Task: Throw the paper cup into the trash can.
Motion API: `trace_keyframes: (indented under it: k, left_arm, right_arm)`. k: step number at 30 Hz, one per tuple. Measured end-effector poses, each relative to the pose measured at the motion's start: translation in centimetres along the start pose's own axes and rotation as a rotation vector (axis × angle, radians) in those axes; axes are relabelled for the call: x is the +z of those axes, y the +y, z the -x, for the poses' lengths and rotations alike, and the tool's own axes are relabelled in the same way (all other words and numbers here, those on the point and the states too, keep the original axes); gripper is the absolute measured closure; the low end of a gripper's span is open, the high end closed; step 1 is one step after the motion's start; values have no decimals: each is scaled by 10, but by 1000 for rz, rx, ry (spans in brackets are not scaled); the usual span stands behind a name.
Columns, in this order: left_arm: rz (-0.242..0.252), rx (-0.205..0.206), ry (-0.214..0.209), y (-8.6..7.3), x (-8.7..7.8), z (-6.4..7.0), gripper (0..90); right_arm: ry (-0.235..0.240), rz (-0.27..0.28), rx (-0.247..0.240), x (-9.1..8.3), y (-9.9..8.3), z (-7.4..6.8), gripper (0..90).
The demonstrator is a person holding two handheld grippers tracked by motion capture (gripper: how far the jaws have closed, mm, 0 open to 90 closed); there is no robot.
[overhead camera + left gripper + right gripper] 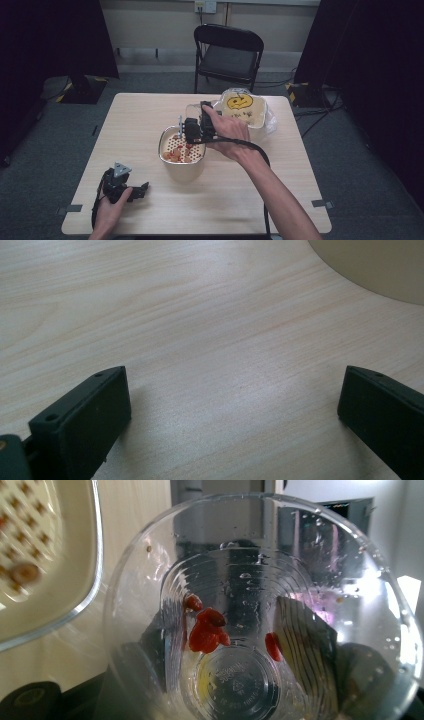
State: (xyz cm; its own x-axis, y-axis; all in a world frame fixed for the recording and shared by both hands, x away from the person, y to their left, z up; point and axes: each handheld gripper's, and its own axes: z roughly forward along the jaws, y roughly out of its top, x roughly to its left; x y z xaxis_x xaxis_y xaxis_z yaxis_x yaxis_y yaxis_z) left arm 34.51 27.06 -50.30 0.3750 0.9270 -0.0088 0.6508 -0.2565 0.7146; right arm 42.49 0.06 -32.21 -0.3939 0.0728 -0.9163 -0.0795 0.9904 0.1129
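Observation:
My right gripper point(192, 131) is shut on a clear plastic cup point(193, 111), tipped on its side above a cream pot point(184, 169) with a perforated strainer point(182, 145) that holds red bits. In the right gripper view the cup point(250, 555) is wet inside. A few red bits point(207, 630) cling near its base, and my right gripper point(227, 655) shows through its wall with a dark jaw on either side. My left gripper point(142, 191) rests on the table point(150, 115) at the front left. In its own view the left gripper point(235, 410) is open and empty.
A clear tub with a yellow pumpkin face point(242, 107) stands behind the pot at the table's back right. The pot's curved wall point(370, 265) lies ahead of the left jaws. A black folding chair point(227, 55) stands beyond the far edge.

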Motion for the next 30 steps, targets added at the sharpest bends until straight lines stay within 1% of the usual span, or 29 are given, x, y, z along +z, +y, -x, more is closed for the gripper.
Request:
trace_keyframes:
  k: [1,2,5,6,7,8,9,11,14,15,17,19,20,23,25,27,30]
  left_arm:
    - [0,0,0,0,0,0,0]
    - [0,4,2,0,0,0,0]
    - [0,4,2,0,0,0,0]
    - [0,4,2,0,0,0,0]
    - [0,4,2,0,0,0,0]
    - [0,4,2,0,0,0,0]
    - [0,4,2,0,0,0,0]
    - [0,5,2,0,0,0,0]
    - [0,4,3,0,0,0,0]
    - [0,4,2,0,0,0,0]
    - [0,1,1,0,0,0,0]
    - [0,2,1,0,0,0,0]
    - [0,4,2,0,0,0,0]
    - [-1,4,2,0,0,0,0]
    - [0,4,2,0,0,0,0]
    - [-1,4,2,0,0,0,0]
    - [0,4,2,0,0,0,0]
  right_arm:
    - [50,24,59,0,-3,4,478]
    - [109,52,141,0,-7,8,478]
    - [262,130,386,2,-21,23,479]
    - [291,153,444,3,-27,28,476]
    - [310,171,502,5,-32,33,475]
    - [362,187,580,5,-38,37,474]
    - [411,217,647,7,-44,41,472]
    - [481,266,759,9,-55,48,470]
    - [564,334,924,11,-69,55,469]
    - [582,346,961,12,-72,57,468]
    - [611,369,1015,13,-79,60,467]
    - [628,379,1064,14,-86,63,466]
    - [629,380,1084,15,-89,65,466]
    - [613,375,1138,20,-101,70,462]
    - [600,339,1161,25,-111,70,459]
    - [589,318,1203,30,-122,71,458]
    - [563,296,1250,36,-138,73,450]
